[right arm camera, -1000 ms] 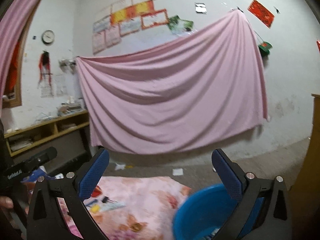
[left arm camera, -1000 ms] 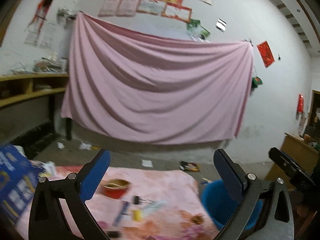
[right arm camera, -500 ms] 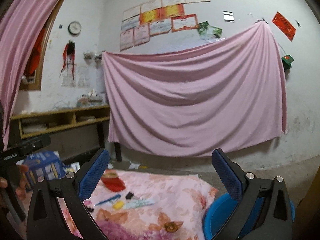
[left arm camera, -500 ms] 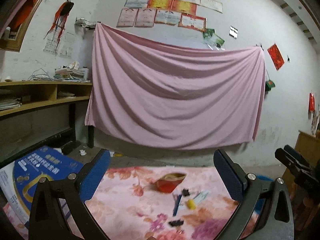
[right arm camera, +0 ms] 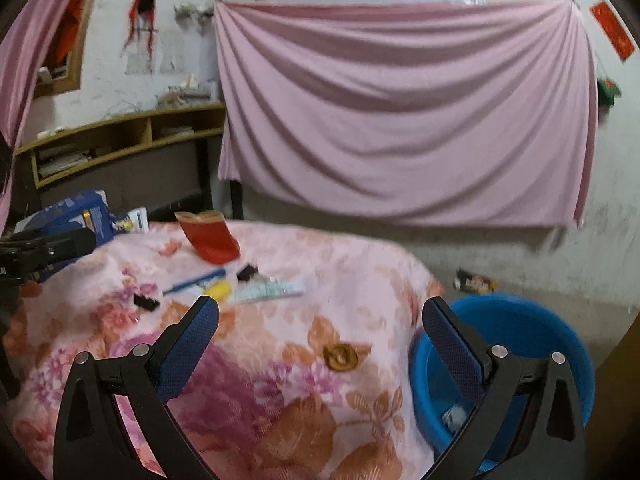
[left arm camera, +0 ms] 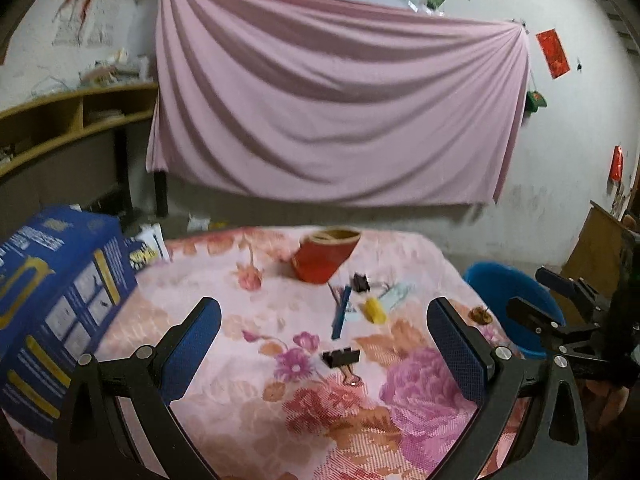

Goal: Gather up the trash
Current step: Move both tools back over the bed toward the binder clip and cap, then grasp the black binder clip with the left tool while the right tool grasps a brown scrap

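On a table with a pink flowered cloth lie a tipped red paper cup, a blue stick, a yellow lump, a flat tube wrapper, black binder clips and a round brown piece. A blue basin stands off the table's right side. My left gripper hovers open above the nearest clip. My right gripper is open over the brown piece, empty.
A blue printed box sits at the table's left edge. A pink sheet hangs on the far wall beside wooden shelves. Litter lies on the floor. The right gripper's body shows at right in the left wrist view.
Both grippers have tilted down and come closer over the table, so the trash and the basin now show larger. Both stay open and empty.
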Action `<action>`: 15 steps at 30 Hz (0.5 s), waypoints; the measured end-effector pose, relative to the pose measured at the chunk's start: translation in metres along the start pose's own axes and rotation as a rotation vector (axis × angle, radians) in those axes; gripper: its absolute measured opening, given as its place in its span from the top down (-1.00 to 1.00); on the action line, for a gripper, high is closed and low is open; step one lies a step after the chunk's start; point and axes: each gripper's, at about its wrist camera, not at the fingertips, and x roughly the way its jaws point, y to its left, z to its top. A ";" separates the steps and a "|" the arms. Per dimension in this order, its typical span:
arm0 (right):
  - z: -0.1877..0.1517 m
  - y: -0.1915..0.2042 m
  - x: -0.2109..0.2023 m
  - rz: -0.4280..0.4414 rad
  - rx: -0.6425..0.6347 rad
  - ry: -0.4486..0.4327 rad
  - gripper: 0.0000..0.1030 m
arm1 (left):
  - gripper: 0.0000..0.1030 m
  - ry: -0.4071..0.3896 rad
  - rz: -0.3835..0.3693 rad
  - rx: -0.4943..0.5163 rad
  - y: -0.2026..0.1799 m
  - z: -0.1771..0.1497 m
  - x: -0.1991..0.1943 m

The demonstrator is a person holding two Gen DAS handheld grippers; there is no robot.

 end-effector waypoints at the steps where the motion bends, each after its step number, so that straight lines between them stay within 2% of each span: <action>1: -0.001 -0.003 0.004 0.010 0.013 0.021 -0.94 | -0.95 0.015 -0.003 -0.008 0.001 0.000 0.003; 5: -0.004 -0.011 0.017 0.029 0.050 0.089 -0.81 | -0.94 0.093 -0.008 -0.036 0.007 -0.001 0.020; 7: -0.006 -0.014 0.025 0.036 0.065 0.129 -0.73 | -0.86 0.143 -0.013 -0.039 0.007 -0.003 0.030; 12: -0.012 -0.021 0.042 0.042 0.098 0.210 -0.46 | -0.32 0.252 -0.040 -0.027 0.003 -0.008 0.053; 13: -0.013 -0.023 0.044 0.037 0.103 0.223 -0.42 | -0.28 0.271 -0.042 -0.023 0.002 -0.008 0.056; 15: -0.014 -0.025 0.049 0.041 0.112 0.240 -0.20 | -0.07 0.313 -0.049 -0.013 -0.001 -0.010 0.064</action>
